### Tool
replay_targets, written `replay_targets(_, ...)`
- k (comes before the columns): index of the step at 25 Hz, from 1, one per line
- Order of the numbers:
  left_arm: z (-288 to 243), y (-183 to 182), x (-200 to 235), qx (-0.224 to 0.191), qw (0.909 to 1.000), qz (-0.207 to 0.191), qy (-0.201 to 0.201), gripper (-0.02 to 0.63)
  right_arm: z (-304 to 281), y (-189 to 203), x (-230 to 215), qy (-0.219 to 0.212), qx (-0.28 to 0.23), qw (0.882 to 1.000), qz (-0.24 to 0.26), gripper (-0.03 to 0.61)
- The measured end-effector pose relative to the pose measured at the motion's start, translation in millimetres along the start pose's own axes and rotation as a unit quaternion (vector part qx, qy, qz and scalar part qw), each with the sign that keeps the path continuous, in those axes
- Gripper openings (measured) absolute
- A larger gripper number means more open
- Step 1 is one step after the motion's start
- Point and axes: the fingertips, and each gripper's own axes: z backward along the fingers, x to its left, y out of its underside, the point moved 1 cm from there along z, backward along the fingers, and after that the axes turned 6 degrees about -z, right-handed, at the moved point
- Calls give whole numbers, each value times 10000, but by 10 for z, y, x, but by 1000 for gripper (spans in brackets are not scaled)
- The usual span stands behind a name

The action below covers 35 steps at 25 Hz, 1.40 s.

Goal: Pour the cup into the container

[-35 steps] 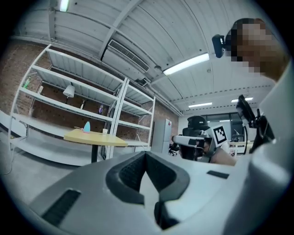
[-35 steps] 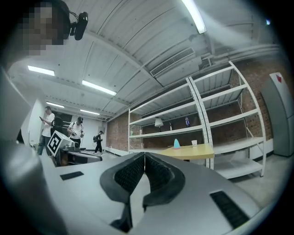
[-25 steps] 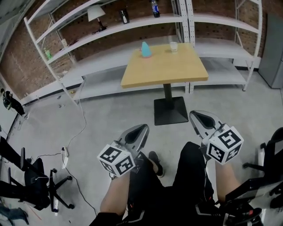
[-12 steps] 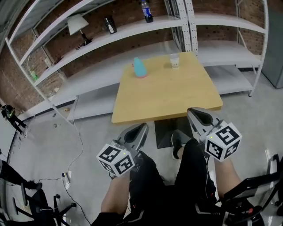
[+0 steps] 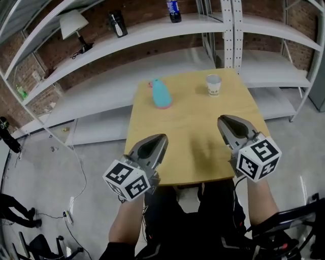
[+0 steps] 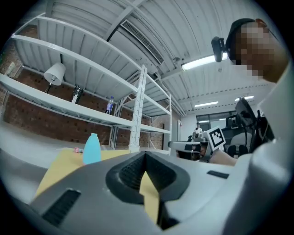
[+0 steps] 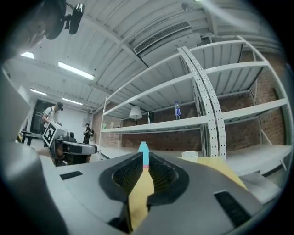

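Observation:
A white paper cup (image 5: 214,85) stands at the far right of the wooden table (image 5: 193,137). A light-blue bottle-shaped container (image 5: 161,94) stands upright at the far left. My left gripper (image 5: 158,138) hovers over the table's near part, shut and empty. It points toward the container (image 6: 92,148), which stands well ahead of it. My right gripper (image 5: 223,121) is also over the near part, well short of the cup (image 7: 189,156). Its jaws are only starting to open, tips still together with nothing between them.
White metal shelving runs behind the table, carrying a lamp (image 5: 71,23), a black object (image 5: 117,24) and a dark bottle (image 5: 173,10). A small pink thing (image 5: 150,84) lies beside the container. Cables lie on the floor at left. People stand far off in the gripper views.
The table has come much closer. Both grippers, earlier over the floor and the person's legs, now hang over the table's near part. Neither gripper holds anything.

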Motion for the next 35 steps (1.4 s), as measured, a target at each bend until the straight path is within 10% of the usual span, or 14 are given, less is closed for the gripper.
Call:
replay_targets(19,-1213,493,856,587,9912,113,1184,-8,-1262,343,-1586,799,1242,9886,-283,287)
replay_targets(35,-1239,598,881,720,9830,-369,1647,-8,-1850,649,-1917,1142,1642,9788,-443,310)
